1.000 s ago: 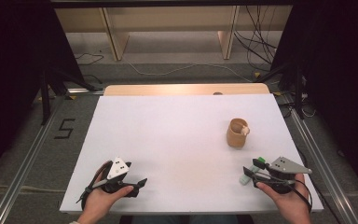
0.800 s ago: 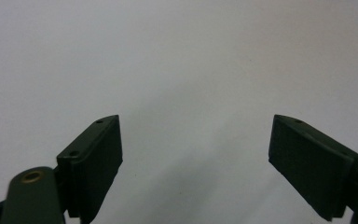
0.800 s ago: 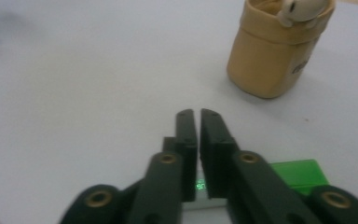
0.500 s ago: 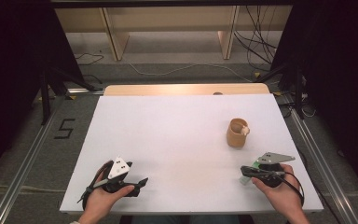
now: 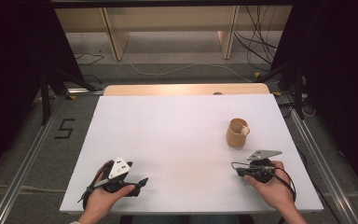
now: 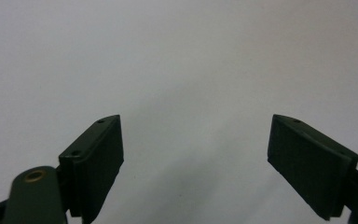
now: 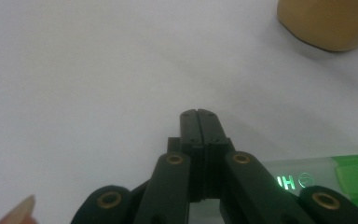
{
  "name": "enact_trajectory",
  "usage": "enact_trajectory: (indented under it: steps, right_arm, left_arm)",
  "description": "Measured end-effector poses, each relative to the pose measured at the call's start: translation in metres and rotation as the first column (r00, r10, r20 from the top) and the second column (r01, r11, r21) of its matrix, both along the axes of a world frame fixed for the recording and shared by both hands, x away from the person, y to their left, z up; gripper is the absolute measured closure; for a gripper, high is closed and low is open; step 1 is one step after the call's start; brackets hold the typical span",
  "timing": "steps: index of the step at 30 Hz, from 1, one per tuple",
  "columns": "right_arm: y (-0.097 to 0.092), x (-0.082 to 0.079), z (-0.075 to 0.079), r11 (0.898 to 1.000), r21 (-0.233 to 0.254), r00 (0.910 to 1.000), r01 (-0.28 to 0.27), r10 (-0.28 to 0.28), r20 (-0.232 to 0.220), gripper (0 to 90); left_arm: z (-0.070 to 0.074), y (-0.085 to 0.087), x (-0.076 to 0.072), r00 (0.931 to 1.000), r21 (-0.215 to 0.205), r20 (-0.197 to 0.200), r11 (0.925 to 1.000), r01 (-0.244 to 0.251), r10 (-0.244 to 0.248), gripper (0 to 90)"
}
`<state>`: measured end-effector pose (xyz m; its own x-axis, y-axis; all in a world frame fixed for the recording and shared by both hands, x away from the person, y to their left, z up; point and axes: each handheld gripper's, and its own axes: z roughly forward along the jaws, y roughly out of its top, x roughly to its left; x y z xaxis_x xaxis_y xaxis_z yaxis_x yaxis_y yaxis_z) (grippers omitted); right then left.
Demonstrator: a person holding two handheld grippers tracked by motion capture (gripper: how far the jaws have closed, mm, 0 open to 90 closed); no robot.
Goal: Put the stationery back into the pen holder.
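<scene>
The right claw (image 7: pixel 199 114) is seen pressed together with nothing between its jaws, low over the table (image 5: pixel 177 135) at the near right edge. Just beside it, under its linkage in the right gripper view, a clear-and-green plastic marker (image 7: pixel 340 179) is lying flat on the white surface; lettering on its barrel is partly visible. A little beyond, a tan cup (image 5: pixel 236 133) is standing upright, with a pale object resting at its rim; what that object is cannot be told.

The marker is judged to be the thing in hand. For a clean pick, the jaws should first be spread, then brought down astride the barrel across its length, so that the smooth, round plastic is not rolled away, and closed near the middle for balance. The cup should be kept clear of, as it looks light and easily tipped.

The left claw (image 6: pixel 196 158) is held spread wide over bare table at the near left, with matt black, flat pads facing each other. The table top is smooth, white and matt.
</scene>
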<state>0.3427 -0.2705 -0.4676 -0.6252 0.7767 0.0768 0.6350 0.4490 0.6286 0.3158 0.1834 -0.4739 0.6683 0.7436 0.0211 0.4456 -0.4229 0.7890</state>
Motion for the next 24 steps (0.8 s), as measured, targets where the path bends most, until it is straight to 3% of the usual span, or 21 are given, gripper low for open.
enact_trajectory:
  steps: [24]
  right_arm:
    - [0.0030,0.0005,-0.0047,0.999,-0.045,0.9955,0.004,-0.008,-0.095,90.0]
  left_arm:
    - [-0.0002,0.0013,-0.0004,1.0000,-0.004,0.004,1.0000,-0.006,0.006,18.3]
